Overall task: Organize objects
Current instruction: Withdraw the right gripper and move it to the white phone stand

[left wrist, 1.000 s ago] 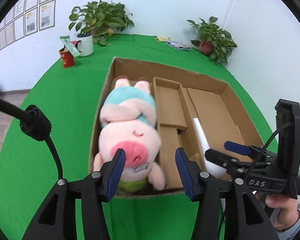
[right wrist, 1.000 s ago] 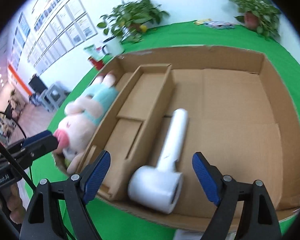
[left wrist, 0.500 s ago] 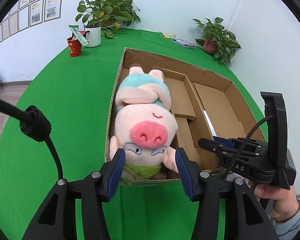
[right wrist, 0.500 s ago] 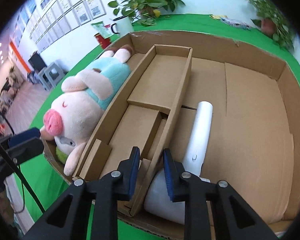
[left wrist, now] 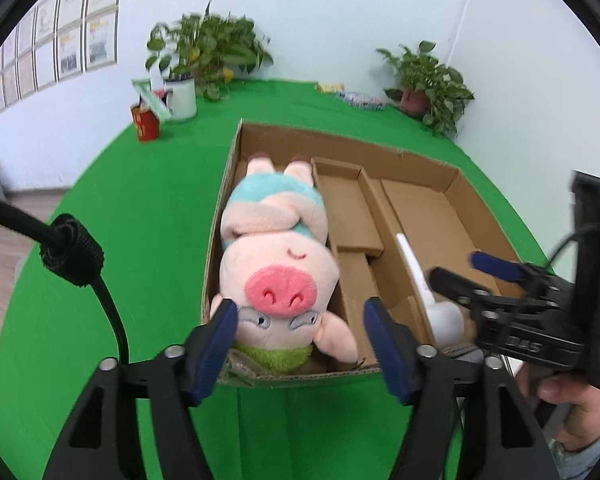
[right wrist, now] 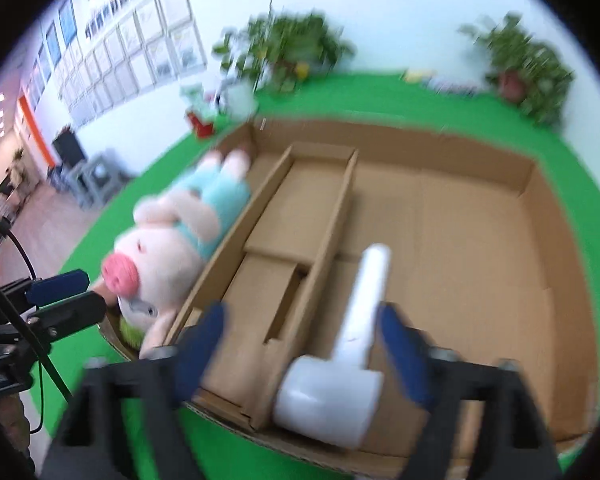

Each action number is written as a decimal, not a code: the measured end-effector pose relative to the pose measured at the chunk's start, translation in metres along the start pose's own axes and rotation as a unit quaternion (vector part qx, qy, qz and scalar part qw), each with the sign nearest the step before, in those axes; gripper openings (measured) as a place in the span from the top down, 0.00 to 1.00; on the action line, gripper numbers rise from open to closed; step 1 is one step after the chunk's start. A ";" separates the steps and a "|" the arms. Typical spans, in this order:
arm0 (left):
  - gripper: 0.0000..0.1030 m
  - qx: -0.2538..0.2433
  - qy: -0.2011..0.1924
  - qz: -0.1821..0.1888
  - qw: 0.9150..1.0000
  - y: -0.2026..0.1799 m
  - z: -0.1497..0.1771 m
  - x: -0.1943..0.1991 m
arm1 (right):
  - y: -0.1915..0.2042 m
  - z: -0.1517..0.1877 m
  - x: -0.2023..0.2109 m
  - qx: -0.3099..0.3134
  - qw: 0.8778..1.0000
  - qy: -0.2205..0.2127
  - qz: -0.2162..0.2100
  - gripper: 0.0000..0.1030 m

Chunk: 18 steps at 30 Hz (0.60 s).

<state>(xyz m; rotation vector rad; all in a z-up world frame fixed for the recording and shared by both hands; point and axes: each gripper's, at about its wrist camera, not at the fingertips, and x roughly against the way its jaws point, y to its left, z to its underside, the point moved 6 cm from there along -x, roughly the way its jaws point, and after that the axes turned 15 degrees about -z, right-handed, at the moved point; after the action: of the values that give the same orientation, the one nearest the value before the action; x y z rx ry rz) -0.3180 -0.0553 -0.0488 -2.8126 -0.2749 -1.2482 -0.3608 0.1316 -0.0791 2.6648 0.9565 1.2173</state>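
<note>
Both tongs have spread since the earlier frame, left gripper (left wrist: 298, 326) opening off the plush pig (left wrist: 278, 268) lying in the cardboard box's (left wrist: 452, 178) left slot, right gripper (right wrist: 302, 340) opening empty above the white hair dryer (right wrist: 352, 340) in its wide bay, presumably sorted by fit.

Two grippers, both opening

The left gripper (left wrist: 298, 330) and right gripper (right wrist: 300, 344) point downward, jaws spreading apart, pads pressing on nothing.

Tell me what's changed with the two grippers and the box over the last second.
Both grippers' jaws are opening: the left gripper spreads around the plush pig; the right gripper, shut half a second ago, now straddles the white hair dryer. Pig, dryer and cardboard box stayed put.
</note>
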 end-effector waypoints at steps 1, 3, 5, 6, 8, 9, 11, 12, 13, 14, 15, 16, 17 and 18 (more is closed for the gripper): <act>0.29 -0.003 -0.011 -0.003 1.000 -0.003 -0.001 0.004 | -0.001 0.000 0.010 0.004 1.000 -0.010 0.011 0.18; 0.23 -0.009 -0.030 -0.010 0.999 -0.010 -0.002 0.012 | -0.006 0.006 0.028 0.003 0.999 -0.023 0.033 0.16; 0.19 -0.016 -0.044 -0.010 0.999 -0.020 -0.002 0.019 | -0.012 0.014 0.041 -0.005 0.998 -0.031 0.050 0.13; 0.17 -0.020 -0.049 -0.009 0.999 -0.027 -0.001 0.023 | -0.016 0.020 0.047 -0.010 0.998 -0.034 0.060 0.10; 0.14 -0.028 -0.058 -0.010 0.998 -0.040 0.002 0.027 | -0.021 0.029 0.056 -0.017 0.996 -0.039 0.076 0.08; 0.13 -0.031 -0.064 -0.012 0.997 -0.047 0.004 0.030 | -0.024 0.036 0.059 -0.020 0.995 -0.040 0.084 0.08; 0.13 -0.031 -0.073 -0.012 0.997 -0.060 0.009 0.034 | -0.030 0.045 0.063 -0.027 0.994 -0.039 0.094 0.07; 0.12 -0.032 -0.075 -0.009 0.997 -0.065 0.011 0.035 | -0.032 0.051 0.065 -0.031 0.994 -0.038 0.100 0.06; 0.12 -0.031 -0.076 -0.008 0.997 -0.069 0.013 0.037 | -0.033 0.056 0.067 -0.034 0.993 -0.038 0.105 0.05; 0.12 -0.031 -0.079 -0.007 0.996 -0.074 0.016 0.038 | -0.035 0.060 0.070 -0.037 0.993 -0.039 0.110 0.03; 0.11 -0.032 -0.083 -0.009 0.996 -0.079 0.019 0.040 | -0.035 0.063 0.073 -0.037 0.992 -0.041 0.112 0.02; 0.11 -0.033 -0.085 -0.011 0.996 -0.084 0.021 0.041 | -0.035 0.066 0.076 -0.037 0.992 -0.043 0.112 0.02; 0.11 -0.034 -0.087 -0.010 0.996 -0.087 0.023 0.043 | -0.034 0.069 0.079 -0.036 0.992 -0.046 0.111 0.02; 0.11 -0.036 -0.090 -0.006 0.995 -0.092 0.026 0.045 | -0.034 0.072 0.084 -0.034 0.992 -0.051 0.112 0.02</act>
<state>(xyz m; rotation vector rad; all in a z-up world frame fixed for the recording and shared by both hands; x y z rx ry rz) -0.2862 0.0451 -0.0355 -2.9941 -0.2608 -1.0289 -0.2865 0.2195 -0.0827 2.8080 0.6026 1.1148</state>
